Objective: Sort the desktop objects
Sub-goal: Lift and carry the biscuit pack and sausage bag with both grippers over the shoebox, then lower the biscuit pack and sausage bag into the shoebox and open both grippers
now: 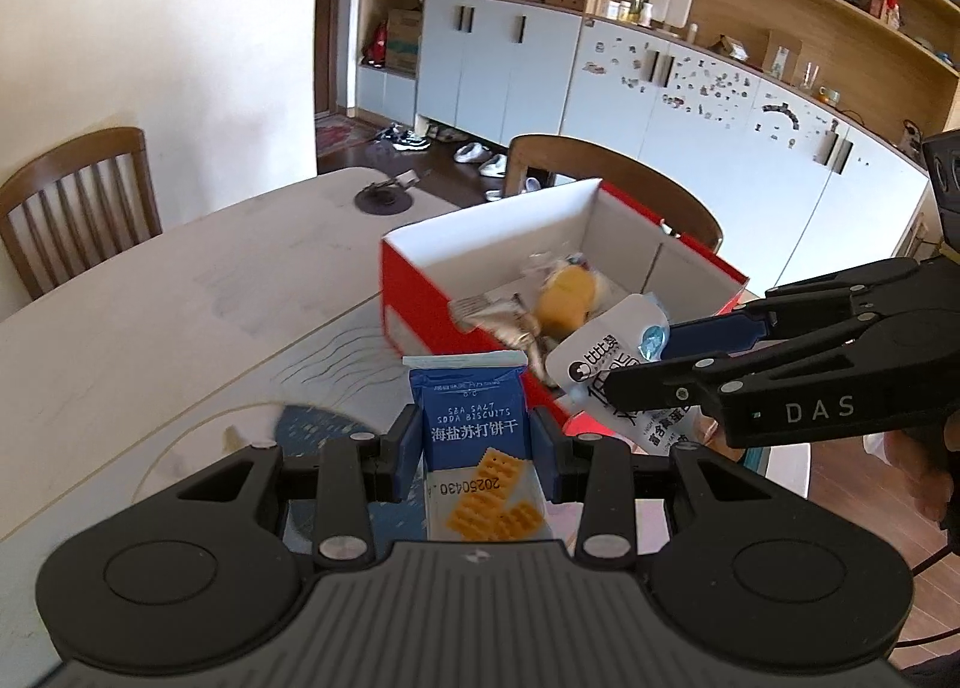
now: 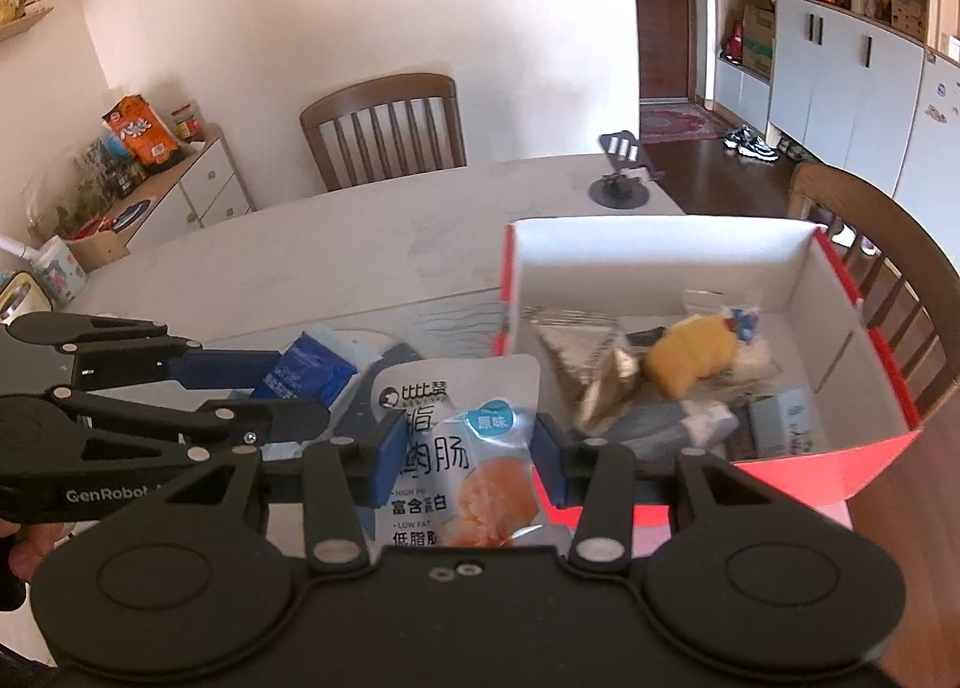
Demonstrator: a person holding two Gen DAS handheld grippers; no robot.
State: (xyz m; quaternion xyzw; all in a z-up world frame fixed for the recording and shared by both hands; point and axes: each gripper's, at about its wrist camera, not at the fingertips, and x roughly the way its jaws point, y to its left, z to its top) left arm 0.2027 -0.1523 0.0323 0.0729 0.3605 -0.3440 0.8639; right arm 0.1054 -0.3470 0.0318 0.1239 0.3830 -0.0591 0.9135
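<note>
My left gripper [image 1: 477, 439] is shut on a blue and white soda biscuit packet [image 1: 474, 424], held above the table in front of the red box [image 1: 414, 292]. My right gripper [image 2: 468, 457] is shut on a white chicken sausage pouch [image 2: 462, 448], held near the box's front left corner. In the left wrist view the right gripper [image 1: 648, 367] comes in from the right, holding the pouch [image 1: 600, 364] over the box's near wall. In the right wrist view the left gripper [image 2: 282, 382] shows at left with the blue packet [image 2: 306, 370]. The open red box [image 2: 840, 460] holds several snack packs, among them a yellow one [image 2: 690, 355].
The pale table [image 1: 180, 316] has a patterned mat [image 1: 336, 364] under the box and a round dark base [image 1: 383, 200] at its far end. Wooden chairs [image 1: 72, 202] stand around it. A low cabinet [image 2: 180, 184] with clutter stands left; white cupboards [image 1: 600, 82] line the far wall.
</note>
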